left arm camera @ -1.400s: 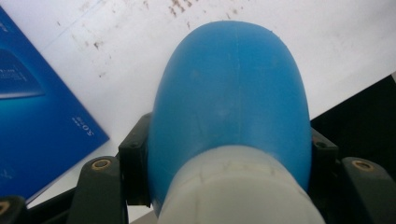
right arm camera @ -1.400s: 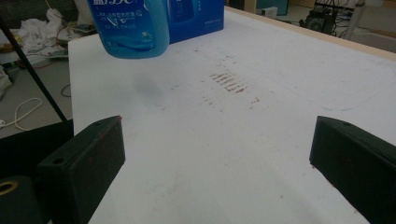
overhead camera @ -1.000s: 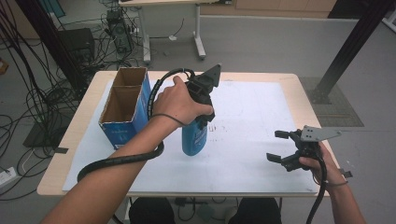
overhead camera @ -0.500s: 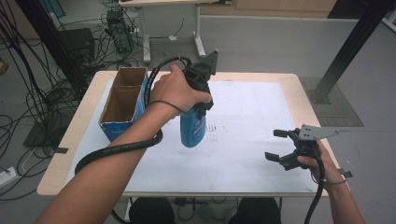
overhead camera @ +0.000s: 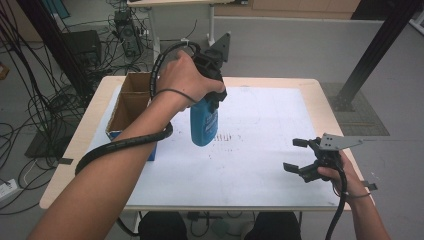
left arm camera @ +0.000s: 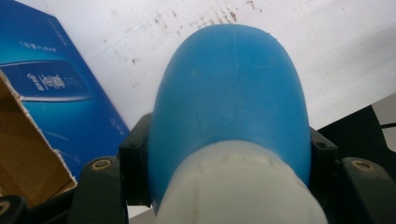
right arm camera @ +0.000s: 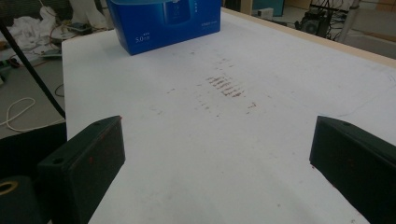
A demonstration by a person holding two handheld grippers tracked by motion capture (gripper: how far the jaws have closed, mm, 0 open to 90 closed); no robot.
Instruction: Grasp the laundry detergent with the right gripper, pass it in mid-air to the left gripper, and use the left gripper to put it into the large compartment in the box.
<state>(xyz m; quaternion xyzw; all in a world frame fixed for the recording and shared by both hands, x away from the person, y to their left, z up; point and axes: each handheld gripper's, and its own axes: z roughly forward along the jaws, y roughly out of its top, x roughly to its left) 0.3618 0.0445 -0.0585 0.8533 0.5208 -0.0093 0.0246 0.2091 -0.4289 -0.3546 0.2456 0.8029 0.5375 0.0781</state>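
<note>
A blue plastic bottle (overhead camera: 203, 125) with a white neck hangs upright above the white sheet, lifted off the table. My left gripper (overhead camera: 214, 98) is shut on its upper part, pointing down. In the left gripper view the bottle (left arm camera: 231, 107) sits between the two black jaws, which press on its sides. An open blue cardboard box (overhead camera: 131, 107) stands at the table's left, just left of the bottle. My right gripper (overhead camera: 299, 156) rests low near the table's right front, open, with nothing between its fingers (right arm camera: 86, 168).
A white sheet (overhead camera: 260, 150) with reddish-brown smudges (right arm camera: 225, 87) covers most of the table. The blue box (right arm camera: 161, 21) stands at the far end in the right gripper view. Cables and equipment lie on the floor at the left and behind the table.
My left gripper has risen with the bottle, lifting it off the sheet and slightly toward the far side. The right gripper has stayed in place.
</note>
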